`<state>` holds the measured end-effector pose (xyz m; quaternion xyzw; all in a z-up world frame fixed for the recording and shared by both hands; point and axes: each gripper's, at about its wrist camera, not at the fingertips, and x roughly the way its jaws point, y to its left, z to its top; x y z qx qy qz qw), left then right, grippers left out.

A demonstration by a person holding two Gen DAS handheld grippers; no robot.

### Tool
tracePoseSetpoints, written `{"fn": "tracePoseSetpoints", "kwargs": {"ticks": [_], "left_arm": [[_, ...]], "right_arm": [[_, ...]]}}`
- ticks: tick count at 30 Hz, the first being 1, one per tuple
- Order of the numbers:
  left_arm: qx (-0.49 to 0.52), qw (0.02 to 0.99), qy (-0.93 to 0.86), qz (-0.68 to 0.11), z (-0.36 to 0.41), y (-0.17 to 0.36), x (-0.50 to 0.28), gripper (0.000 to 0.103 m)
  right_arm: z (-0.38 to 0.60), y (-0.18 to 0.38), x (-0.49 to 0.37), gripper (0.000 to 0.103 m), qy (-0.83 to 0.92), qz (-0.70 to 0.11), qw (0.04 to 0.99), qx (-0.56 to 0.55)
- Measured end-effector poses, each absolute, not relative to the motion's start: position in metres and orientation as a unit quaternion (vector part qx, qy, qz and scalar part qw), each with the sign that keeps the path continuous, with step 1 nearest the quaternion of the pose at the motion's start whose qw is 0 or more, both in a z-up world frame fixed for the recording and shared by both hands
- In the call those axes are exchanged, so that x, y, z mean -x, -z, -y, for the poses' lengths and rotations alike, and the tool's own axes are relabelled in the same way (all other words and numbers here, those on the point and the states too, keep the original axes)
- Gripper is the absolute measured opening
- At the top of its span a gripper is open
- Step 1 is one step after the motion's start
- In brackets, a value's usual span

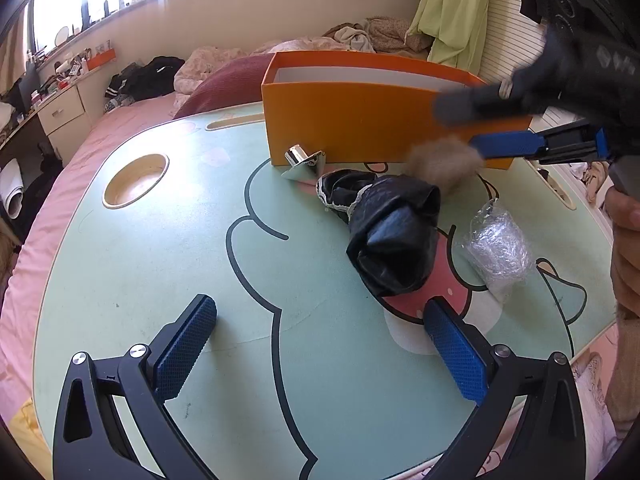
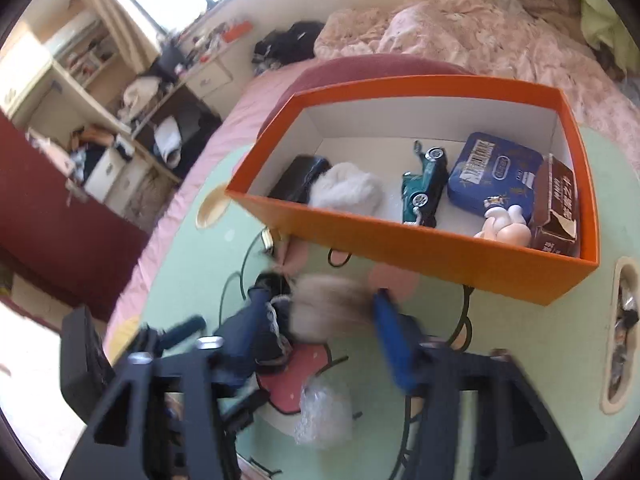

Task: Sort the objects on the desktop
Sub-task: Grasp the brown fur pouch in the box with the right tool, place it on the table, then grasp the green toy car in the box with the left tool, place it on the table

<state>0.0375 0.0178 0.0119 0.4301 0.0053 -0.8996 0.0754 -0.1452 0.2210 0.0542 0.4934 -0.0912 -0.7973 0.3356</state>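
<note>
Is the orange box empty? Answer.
No, the orange box already holds a green toy car, a blue tin and other items.

Black frames, silver screws, blue textured pads (image 1: 186, 348); bare-skinned hand (image 1: 626, 240).

The box (image 1: 360, 120) sits at the back of my table (image 1: 132, 264), with a toy car (image 2: 426, 186), a tin (image 2: 494, 178) and a carton (image 2: 556, 208) inside it. In front of the box lie a metal funnel (image 1: 304, 162), a crumpled bag (image 1: 392, 232) and, to its right, a plastic wrap (image 1: 496, 244). A fluffy ball (image 1: 444, 158) is between the box and the bag.
</note>
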Motion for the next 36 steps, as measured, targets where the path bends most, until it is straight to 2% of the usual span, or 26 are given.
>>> {"fn": "tracePoseSetpoints", "kwargs": {"ticks": [3,9,14,17,19,21,24,27,30,36], "left_arm": [[-0.430,0.075,0.900,-0.006,-0.018,-0.012,-0.038,0.103],[-0.430,0.076,0.900,-0.005,-0.017,-0.012,-0.038,0.103],[-0.429,0.077,0.900,-0.005,-0.017,-0.012,-0.039,0.103],[-0.430,0.077,0.899,-0.006,-0.018,-0.011,-0.039,0.103],[-0.430,0.077,0.900,-0.007,-0.019,-0.012,-0.038,0.103],[-0.429,0.078,0.900,-0.007,-0.021,-0.012,-0.038,0.103],[-0.427,0.080,0.900,-0.005,-0.024,-0.011,-0.037,0.103],[-0.424,0.076,0.902,-0.019,-0.020,-0.012,-0.037,0.103],[-0.407,0.080,0.908,-0.065,-0.004,-0.018,-0.043,0.103],[-0.324,0.085,0.939,-0.082,0.001,-0.067,-0.055,0.098]], "right_arm": [[-0.238,-0.070,0.136,0.084,0.824,0.116,0.331,-0.446],[-0.272,-0.087,0.079,0.095,0.892,0.033,0.272,-0.360],[-0.270,-0.046,0.048,0.096,0.881,-0.033,0.275,-0.384],[-0.261,-0.020,0.048,0.097,0.866,-0.035,0.274,-0.416],[-0.257,-0.016,0.043,0.097,0.880,-0.045,0.257,-0.396],[-0.253,-0.011,0.042,0.103,0.889,-0.049,0.240,-0.388],[-0.239,-0.002,0.037,0.103,0.905,-0.087,0.194,-0.368],[-0.235,0.002,0.033,0.103,0.915,-0.079,0.193,-0.344],[-0.238,0.005,0.035,0.103,0.916,-0.076,0.196,-0.342],[-0.233,0.006,0.029,0.103,0.917,-0.073,0.196,-0.339]]}}
